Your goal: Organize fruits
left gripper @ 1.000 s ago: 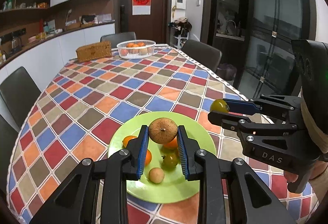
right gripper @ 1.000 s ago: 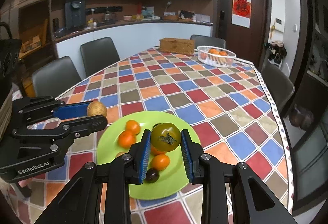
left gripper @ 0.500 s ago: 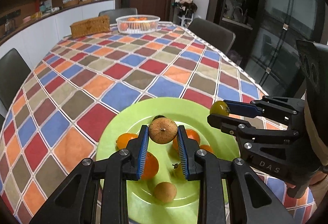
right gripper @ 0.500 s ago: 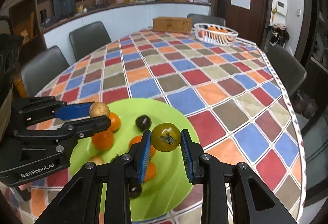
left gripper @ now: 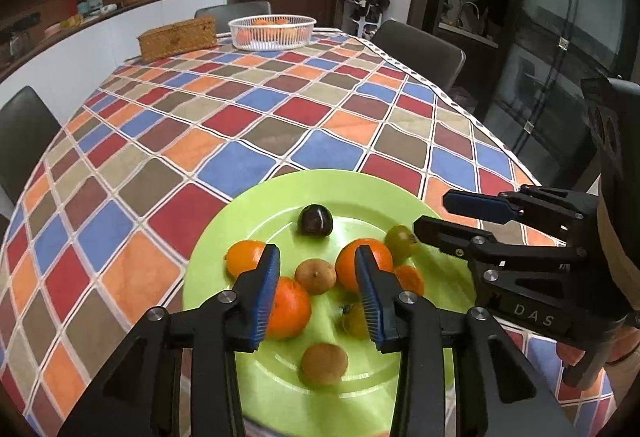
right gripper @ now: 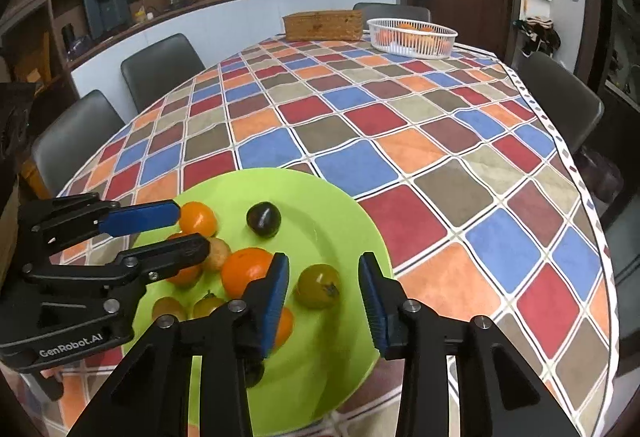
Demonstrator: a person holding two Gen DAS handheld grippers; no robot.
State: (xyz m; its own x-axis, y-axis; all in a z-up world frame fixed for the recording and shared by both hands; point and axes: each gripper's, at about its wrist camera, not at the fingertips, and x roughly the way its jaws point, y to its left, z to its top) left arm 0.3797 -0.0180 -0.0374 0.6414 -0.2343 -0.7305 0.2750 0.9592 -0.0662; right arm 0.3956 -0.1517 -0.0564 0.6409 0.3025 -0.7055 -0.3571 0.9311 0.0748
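A green plate (left gripper: 256,229) (right gripper: 344,221) near the table's front edge holds several oranges, brown fruits, green tomatoes and a dark plum (left gripper: 315,220) (right gripper: 263,218). My left gripper (left gripper: 316,277) is open just above the plate. A brown fruit (left gripper: 315,276) lies on the plate between its jaws. My right gripper (right gripper: 323,285) is open low over the plate. A green tomato (right gripper: 319,285) (left gripper: 400,239) rests on the plate between its jaws. Each gripper shows in the other's view, the right (left gripper: 436,215) and the left (right gripper: 188,225).
A white basket (left gripper: 272,32) (right gripper: 412,37) of oranges and a wicker box (left gripper: 176,37) (right gripper: 323,25) stand at the table's far end. Dark chairs (left gripper: 416,49) (right gripper: 160,73) ring the table. The checked tablecloth (left gripper: 248,125) covers the top.
Both grippers lowered to the plate and opened. The left let go of the brown fruit and the right let go of the green tomato; both fruits now lie on the plate.
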